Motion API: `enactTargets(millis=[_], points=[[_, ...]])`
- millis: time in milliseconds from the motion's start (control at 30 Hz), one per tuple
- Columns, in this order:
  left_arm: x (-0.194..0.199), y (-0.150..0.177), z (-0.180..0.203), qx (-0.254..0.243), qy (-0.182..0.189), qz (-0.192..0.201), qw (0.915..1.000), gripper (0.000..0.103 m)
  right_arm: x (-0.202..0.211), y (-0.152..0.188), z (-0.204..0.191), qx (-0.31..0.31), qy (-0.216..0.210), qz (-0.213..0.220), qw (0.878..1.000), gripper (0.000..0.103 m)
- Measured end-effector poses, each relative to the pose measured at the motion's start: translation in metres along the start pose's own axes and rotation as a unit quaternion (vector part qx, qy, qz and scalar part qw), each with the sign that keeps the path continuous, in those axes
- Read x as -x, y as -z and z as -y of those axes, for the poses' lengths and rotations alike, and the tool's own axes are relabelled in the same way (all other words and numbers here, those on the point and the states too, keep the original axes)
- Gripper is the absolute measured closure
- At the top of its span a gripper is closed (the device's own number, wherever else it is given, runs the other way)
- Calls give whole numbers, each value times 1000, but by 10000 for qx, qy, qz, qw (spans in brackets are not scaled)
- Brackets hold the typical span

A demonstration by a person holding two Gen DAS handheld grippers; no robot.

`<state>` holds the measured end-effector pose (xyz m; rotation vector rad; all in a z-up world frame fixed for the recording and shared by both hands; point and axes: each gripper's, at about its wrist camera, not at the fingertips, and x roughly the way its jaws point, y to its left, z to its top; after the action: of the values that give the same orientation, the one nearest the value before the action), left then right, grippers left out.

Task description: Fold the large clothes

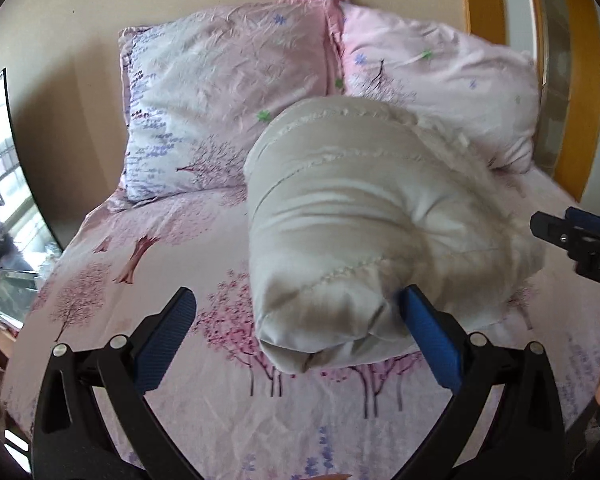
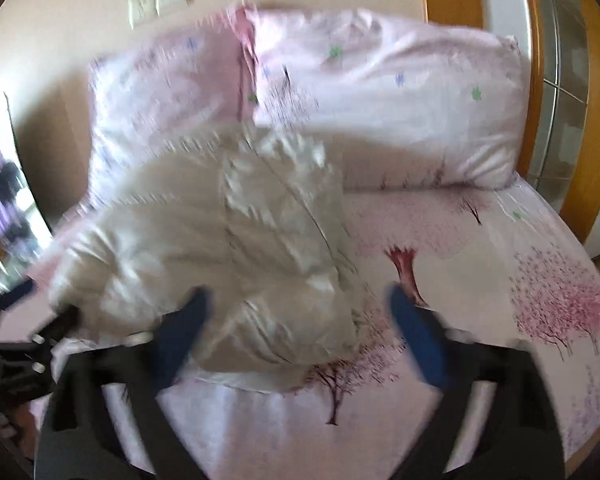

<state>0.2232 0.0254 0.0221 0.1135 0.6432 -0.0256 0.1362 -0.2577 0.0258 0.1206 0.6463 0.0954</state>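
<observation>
Lying folded into a thick bundle on the bed with the pink tree-print sheet (image 1: pixel 148 216): a puffy off-white quilted down jacket (image 1: pixel 364 216), just ahead of both tools and short of the two pink floral pillows (image 1: pixel 228 92) beyond it. Standing wide apart with nothing clamped: the left hand-held gripper (image 1: pixel 296 320), its right blue pad at the bundle's near corner, whether touching cannot be told. Gaping likewise: the right hand-held gripper (image 2: pixel 300 320), empty, the jacket's near edge lying between and just past its blurred fingers. Judging the fold as nearly done; worth pressing the bundle flat from above, squaring its near edge, and avoiding snagging loose fabric that could spring the padding open.
</observation>
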Motion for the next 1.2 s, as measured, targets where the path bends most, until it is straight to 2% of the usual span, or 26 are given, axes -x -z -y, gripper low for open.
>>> enactTargets(millis=[200, 300, 367, 467, 600, 733, 800, 900, 1033, 1200], points=[[-6, 2, -1, 88, 131, -108, 9998, 2, -48, 13, 3, -29, 202, -656, 9976, 30], [-8, 2, 3, 53, 164, -142, 9998, 2, -60, 14, -2, 142, 476, -692, 9964, 19], [-7, 2, 5, 41, 140, -155, 9998, 2, -61, 14, 4, -16, 369, -751, 9965, 17], [-4, 3, 6, 44, 85, -149, 9998, 2, -44, 14, 16, -298, 202, -607, 9975, 16], [3, 5, 3, 42, -29, -69, 10000, 2, -13, 16, 21, -387, 260, -169, 9988, 3], [9, 8, 3, 44, -55, -74, 9999, 2, 14, 19, 19, -444, 531, 103, 9976, 1], [12, 11, 2, 64, -98, -125, 9999, 2, 24, 21, 18, -505, 420, 138, 9977, 1], [18, 16, -1, 77, -294, -272, 9992, 2, 36, 26, 13, -357, 241, 100, 9990, 1], [27, 28, -9, 164, -246, -409, 9987, 2, 48, 35, -2, -41, 176, -43, 9998, 1], [38, 43, -13, 205, -199, -693, 9972, 2, 58, 54, -14, -96, -64, -331, 9994, 1]])
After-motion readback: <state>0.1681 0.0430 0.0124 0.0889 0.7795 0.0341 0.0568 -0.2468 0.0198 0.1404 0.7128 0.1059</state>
